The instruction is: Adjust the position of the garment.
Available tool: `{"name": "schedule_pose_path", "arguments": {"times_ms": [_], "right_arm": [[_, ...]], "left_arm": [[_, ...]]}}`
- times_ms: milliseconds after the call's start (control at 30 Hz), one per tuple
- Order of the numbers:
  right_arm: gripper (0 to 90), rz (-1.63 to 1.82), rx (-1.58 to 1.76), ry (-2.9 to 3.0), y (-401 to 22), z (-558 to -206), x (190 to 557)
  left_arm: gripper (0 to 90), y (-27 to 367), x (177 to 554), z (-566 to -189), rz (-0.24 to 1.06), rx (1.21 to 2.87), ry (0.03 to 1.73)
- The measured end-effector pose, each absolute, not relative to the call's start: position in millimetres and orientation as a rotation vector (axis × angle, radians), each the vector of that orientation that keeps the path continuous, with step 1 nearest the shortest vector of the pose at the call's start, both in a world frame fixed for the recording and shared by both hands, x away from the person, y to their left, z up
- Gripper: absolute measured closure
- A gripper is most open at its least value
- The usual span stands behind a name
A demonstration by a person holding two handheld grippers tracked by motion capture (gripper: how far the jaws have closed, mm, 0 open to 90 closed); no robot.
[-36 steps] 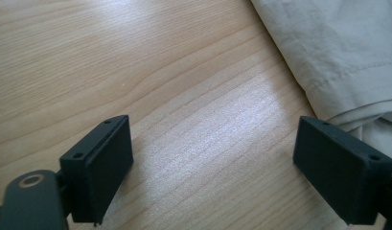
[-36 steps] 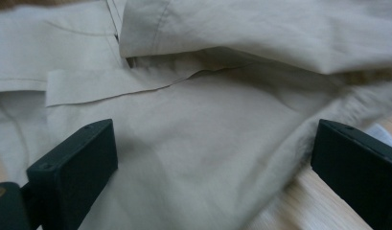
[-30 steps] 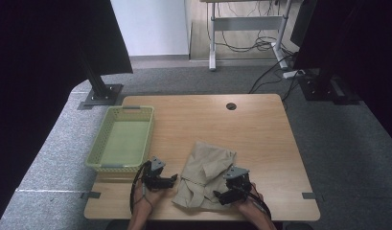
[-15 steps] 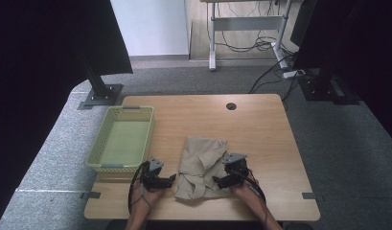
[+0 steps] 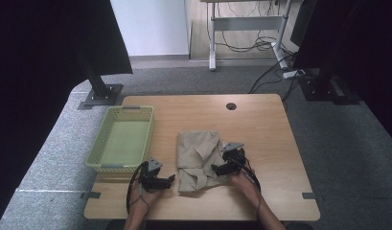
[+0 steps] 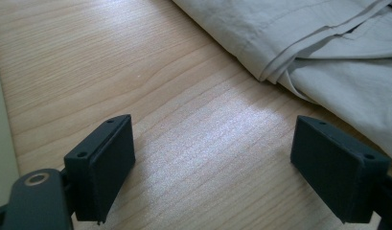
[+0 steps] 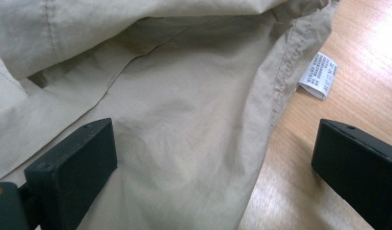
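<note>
A beige garment (image 5: 199, 160), thin woven cloth w/ stitched seams and soft creases, is seen folded roughly rectangular on the near-centre of the wooden table (image 5: 260, 129), a pale grained top w/ a round cable hole (image 5: 231, 106) at the far edge. The left gripper (image 5: 166, 182) is held over bare wood just left of the cloth, jaws apart, nothing between. The right gripper (image 5: 217, 168) is at the cloth's right edge, jaws apart, fabric lying betw. them but not pinched. A light-green plastic basket (image 5: 98, 163), perforated walls, is set well left of the garment. In the right gripper view a white care label (image 7: 318, 75) is shown at the hem, lying on wood. In the left gripper view layered folded edges (image 6: 280, 62) are made out, untouched by the jaws.
</note>
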State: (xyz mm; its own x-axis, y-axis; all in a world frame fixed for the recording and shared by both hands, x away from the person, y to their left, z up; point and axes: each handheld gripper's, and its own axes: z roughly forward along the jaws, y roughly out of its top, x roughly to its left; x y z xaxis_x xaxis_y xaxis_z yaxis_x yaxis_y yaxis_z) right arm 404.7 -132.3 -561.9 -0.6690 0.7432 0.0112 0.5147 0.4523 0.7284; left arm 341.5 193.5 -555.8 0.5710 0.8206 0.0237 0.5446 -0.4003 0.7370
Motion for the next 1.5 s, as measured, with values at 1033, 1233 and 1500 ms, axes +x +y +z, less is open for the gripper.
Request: {"name": "schedule_pose_path", "arguments": {"times_ms": [1033,1233,1500], "right_arm": [[5.7,1.059,1.028,2.402,-92.0,-560.6,416.2],[5.7,1.048,1.067,2.374,-80.8,-560.3,421.7],[4.5,1.058,1.056,2.395,-79.4,-555.7,422.1]], "left_arm": [[14.4,193.2,340.2,-555.9,0.507,2.106,1.087],[14.6,193.2,335.6,-555.9,0.497,2.117,1.064],[11.8,192.6,335.1,-556.2,0.487,2.127,1.052]]}}
